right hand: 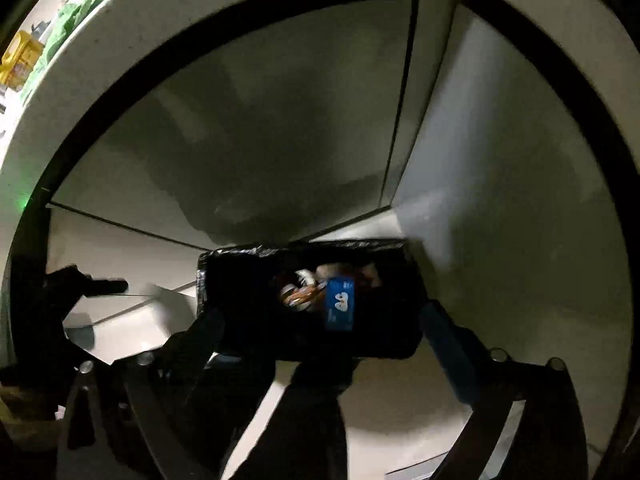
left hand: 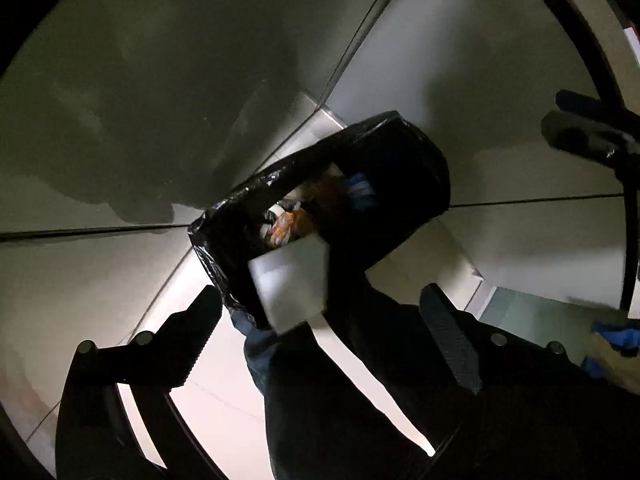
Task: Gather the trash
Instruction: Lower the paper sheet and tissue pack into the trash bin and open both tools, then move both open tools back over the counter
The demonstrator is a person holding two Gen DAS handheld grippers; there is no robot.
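A trash bin lined with a black bag stands on the floor below me, and several pieces of trash lie inside it. Among them are an orange-and-white wrapper and a blue packet. A blurred white flat piece sits over the bin's near rim, between the fingers of my left gripper. The jaws are wide apart and no pad touches it. My right gripper points down over the same bin, open, gripping nothing. Each gripper shows in the other's view: the right gripper, the left gripper.
Grey cabinet fronts rise behind the bin, under a pale counter edge. A yellow box and green items stand on the counter. The person's dark trouser legs are close to the bin on the light floor tiles.
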